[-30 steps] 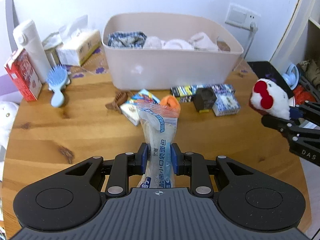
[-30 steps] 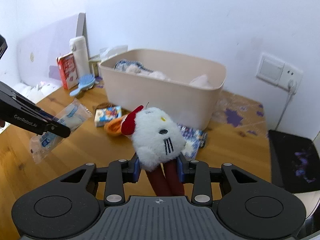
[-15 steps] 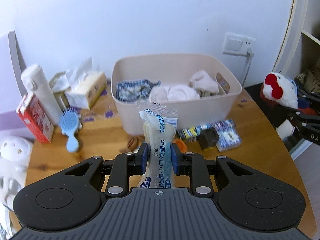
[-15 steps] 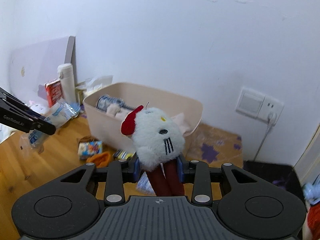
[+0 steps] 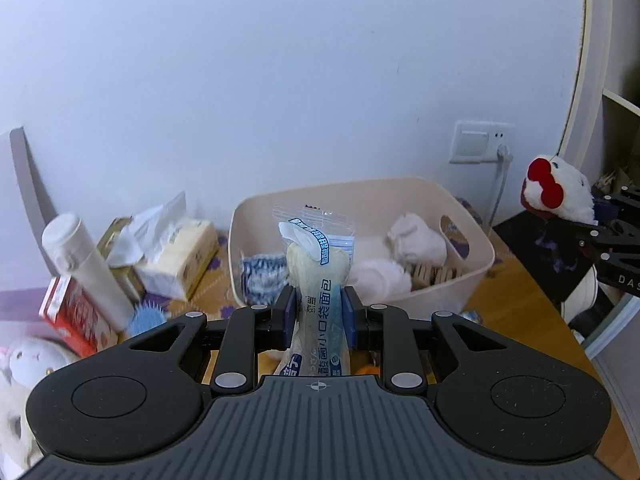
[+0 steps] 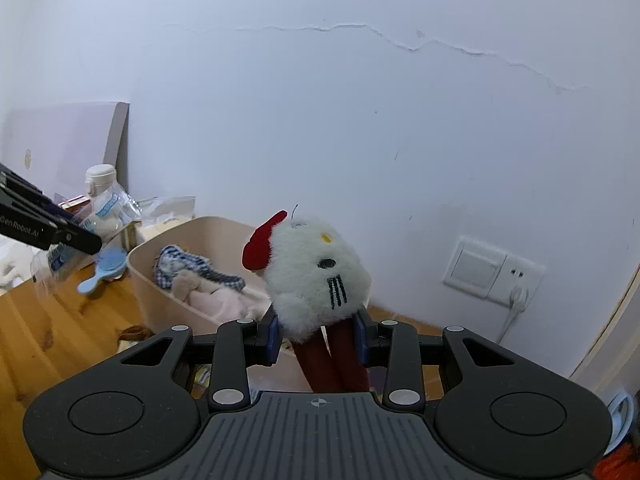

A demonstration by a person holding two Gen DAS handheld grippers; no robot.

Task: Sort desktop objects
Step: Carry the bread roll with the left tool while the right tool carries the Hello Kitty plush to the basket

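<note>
My left gripper (image 5: pixel 318 318) is shut on a clear bread packet (image 5: pixel 318 276) with blue print, held upright in the air in front of the beige bin (image 5: pixel 476 276). My right gripper (image 6: pixel 316 338) is shut on a white plush cat (image 6: pixel 316 276) with a red bow, held high, right of the bin (image 6: pixel 148 292). The plush also shows in the left wrist view (image 5: pixel 558 190) at the right edge. The left gripper and packet (image 6: pixel 102 216) show at the left of the right wrist view. The bin holds checked cloth (image 5: pixel 260 278) and white soft items (image 5: pixel 416 240).
On the wooden table (image 5: pixel 520 300) left of the bin stand a tissue box (image 5: pixel 180 256), a white flask (image 5: pixel 86 268), a red carton (image 5: pixel 74 318) and a blue hairbrush (image 5: pixel 146 316). A white plush (image 5: pixel 24 364) lies at far left. A wall socket (image 5: pixel 482 148) is behind.
Both grippers have risen and tilted up, still holding their objects. The bin now sits lower and nearer in both views, and the small items on the table have dropped behind the gripper bodies.
</note>
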